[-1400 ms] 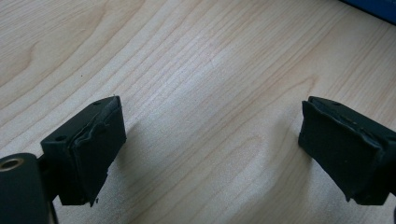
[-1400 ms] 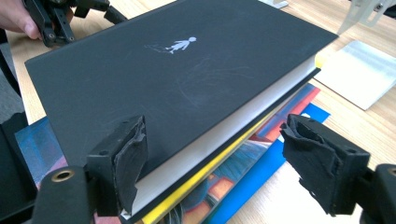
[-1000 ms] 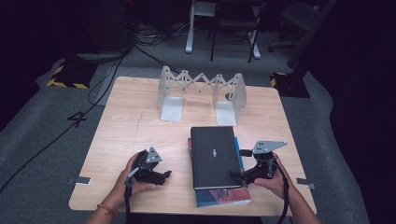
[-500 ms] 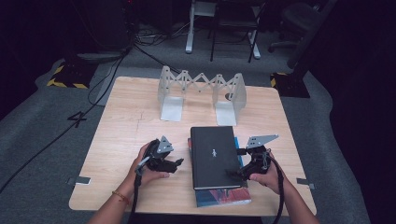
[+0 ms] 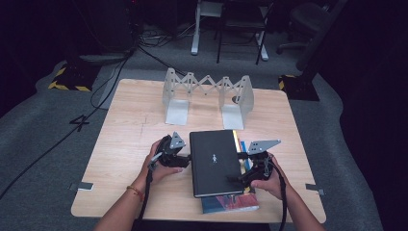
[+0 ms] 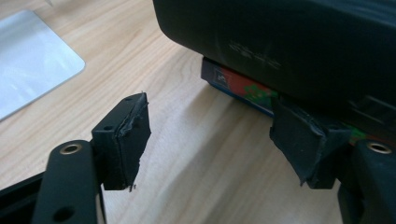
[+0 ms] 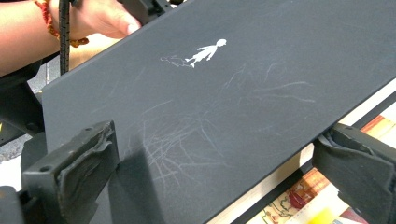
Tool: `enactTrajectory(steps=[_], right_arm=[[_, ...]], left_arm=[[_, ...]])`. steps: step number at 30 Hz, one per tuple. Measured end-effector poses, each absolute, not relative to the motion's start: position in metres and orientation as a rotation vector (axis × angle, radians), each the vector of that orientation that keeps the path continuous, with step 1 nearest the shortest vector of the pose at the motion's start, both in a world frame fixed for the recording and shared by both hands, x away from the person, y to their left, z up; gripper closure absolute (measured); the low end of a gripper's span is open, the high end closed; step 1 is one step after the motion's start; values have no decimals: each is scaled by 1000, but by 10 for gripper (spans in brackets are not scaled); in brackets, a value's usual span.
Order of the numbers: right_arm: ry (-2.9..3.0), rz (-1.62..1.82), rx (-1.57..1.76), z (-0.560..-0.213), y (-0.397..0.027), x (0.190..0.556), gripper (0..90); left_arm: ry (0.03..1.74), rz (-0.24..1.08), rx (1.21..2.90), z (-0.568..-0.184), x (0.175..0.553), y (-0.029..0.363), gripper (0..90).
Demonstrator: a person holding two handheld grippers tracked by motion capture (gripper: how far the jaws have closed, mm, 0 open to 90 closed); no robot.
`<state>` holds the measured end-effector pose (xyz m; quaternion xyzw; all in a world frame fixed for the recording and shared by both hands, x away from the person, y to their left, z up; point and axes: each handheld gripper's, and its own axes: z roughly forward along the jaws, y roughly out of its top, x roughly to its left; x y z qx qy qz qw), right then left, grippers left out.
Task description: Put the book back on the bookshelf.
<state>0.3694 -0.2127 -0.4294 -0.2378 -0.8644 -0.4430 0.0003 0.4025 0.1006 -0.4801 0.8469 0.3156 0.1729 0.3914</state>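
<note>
Dark flooring surrounded the wooden table [image 5: 134,125], where a black book [image 5: 214,161] was stacked on a colourful book [image 5: 230,203] near the front edge. The left gripper [image 5: 185,158] was held at its left side, jaws apart and just closing on nothing. The right gripper [image 5: 240,168] was spread wide over its right edge, not pressing.

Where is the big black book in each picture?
High view: the black book lies at the middle front of the table, between both grippers.
Left gripper view: it fills the top right.
Right gripper view: its cover spreads across the middle.
Shared landmark: the colourful book beneath it.
</note>
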Motion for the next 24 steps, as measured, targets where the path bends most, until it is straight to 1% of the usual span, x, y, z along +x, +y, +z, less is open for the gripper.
enactTrajectory(steps=[3, 4, 5, 6, 7, 8, 11, 15, 16, 18, 19, 22, 24], right_arm=[[-2717, -1396, -746, -429, -213, 369, 12], [-2715, -1400, -744, -429, -213, 369, 12], [-2718, -1400, -742, -429, -213, 369, 12], [-2720, -1402, -739, -429, -213, 369, 12], [-2722, -1404, -736, -429, -213, 369, 12], [-2725, -1407, -732, -429, -213, 369, 13], [-2734, -1410, -715, -428, -212, 369, 15], [-2764, -1429, -685, -425, -211, 369, 17], [-2774, -1434, -678, -425, -211, 369, 17], [-2792, -1451, -666, -423, -210, 369, 18], [-2807, -1463, -661, -421, -209, 369, 19], [-2822, -1508, -665, -419, -208, 369, 54], [-2829, -1534, -663, -417, -209, 371, 69]], left_arm=[[791, 440, 2134, -481, 407, 102, 302], [778, 422, 2124, -480, 408, 103, 346], [759, 401, 2122, -479, 409, 105, 429], [718, 407, 2123, -479, 410, 105, 515], [687, 412, 2138, -478, 411, 105, 578], [674, 400, 2136, -478, 412, 105, 607], [671, 385, 2119, -480, 418, 106, 614], [641, 388, 2083, -474, 419, 108, 672], [635, 411, 2077, -472, 418, 108, 681], [634, 394, 2054, -465, 421, 110, 726], [634, 391, 2045, -463, 422, 111, 726], [626, 371, 2014, -454, 424, 113, 794], [611, 363, 2015, -448, 426, 115, 808]])
